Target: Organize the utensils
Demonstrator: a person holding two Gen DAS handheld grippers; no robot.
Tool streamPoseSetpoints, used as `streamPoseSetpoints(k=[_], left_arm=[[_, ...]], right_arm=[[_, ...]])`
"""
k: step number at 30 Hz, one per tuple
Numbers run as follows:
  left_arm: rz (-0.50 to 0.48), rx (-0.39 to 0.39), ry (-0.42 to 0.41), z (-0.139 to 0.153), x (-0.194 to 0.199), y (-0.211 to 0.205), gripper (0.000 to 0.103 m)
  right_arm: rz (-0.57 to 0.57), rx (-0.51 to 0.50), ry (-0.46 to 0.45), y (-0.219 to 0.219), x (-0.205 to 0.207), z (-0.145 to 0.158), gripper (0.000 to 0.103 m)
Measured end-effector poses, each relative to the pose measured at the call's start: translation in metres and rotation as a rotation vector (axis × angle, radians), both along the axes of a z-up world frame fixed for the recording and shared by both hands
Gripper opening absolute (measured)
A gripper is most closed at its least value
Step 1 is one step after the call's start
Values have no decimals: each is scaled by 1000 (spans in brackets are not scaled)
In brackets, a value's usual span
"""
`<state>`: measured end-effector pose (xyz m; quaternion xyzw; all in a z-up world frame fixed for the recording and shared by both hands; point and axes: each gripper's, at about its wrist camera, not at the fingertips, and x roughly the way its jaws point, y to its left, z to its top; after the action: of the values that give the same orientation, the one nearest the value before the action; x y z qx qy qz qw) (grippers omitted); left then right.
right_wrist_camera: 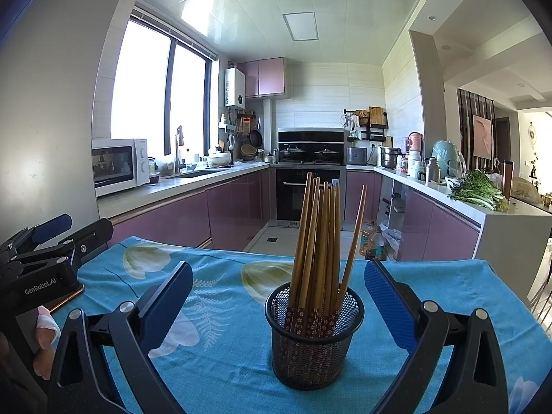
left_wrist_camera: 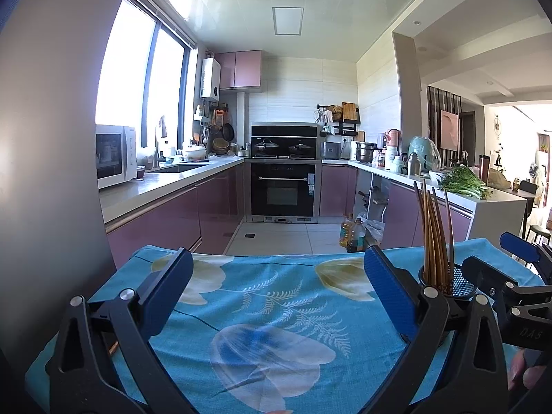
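A black mesh cup [right_wrist_camera: 314,338] stands upright on the blue floral tablecloth [right_wrist_camera: 227,345], holding several brown wooden chopsticks [right_wrist_camera: 319,241] that lean outward. My right gripper [right_wrist_camera: 279,296] is open and empty, its blue pads on either side of the cup without touching it. My left gripper [left_wrist_camera: 277,286] is open and empty over bare cloth [left_wrist_camera: 276,310], to the left of the cup [left_wrist_camera: 459,284]. The chopsticks [left_wrist_camera: 435,238] also show at the right of the left wrist view, beyond the right pad. The left gripper also shows at the left edge of the right wrist view [right_wrist_camera: 45,241].
The table's far edge drops to the kitchen floor, where oil bottles [right_wrist_camera: 372,241] stand. Purple cabinets line both sides, with an oven [right_wrist_camera: 305,186] at the back. A microwave [right_wrist_camera: 119,165] is on the left counter, greens [right_wrist_camera: 477,191] on the right counter.
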<state>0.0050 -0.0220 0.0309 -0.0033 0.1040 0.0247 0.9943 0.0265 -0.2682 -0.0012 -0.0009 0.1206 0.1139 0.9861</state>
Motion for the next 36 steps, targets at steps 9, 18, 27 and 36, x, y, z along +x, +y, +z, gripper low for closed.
streamPoseSetpoints(k=[9,18,27,36], left_arm=[[0,-1,0,0,0,0,97],[2,-1,1,-1,0,1,97],[2,-1,0,-1,0,0,97],[3,-1,1,-1,0,1,97]], right_arm=[[-1,2,-3,-1,-1,-1,96],[-2,2,-1,-1,-1,-1,96],[-6,1,2,0,0,0,96],[-6,3,1,1,0,0,96]])
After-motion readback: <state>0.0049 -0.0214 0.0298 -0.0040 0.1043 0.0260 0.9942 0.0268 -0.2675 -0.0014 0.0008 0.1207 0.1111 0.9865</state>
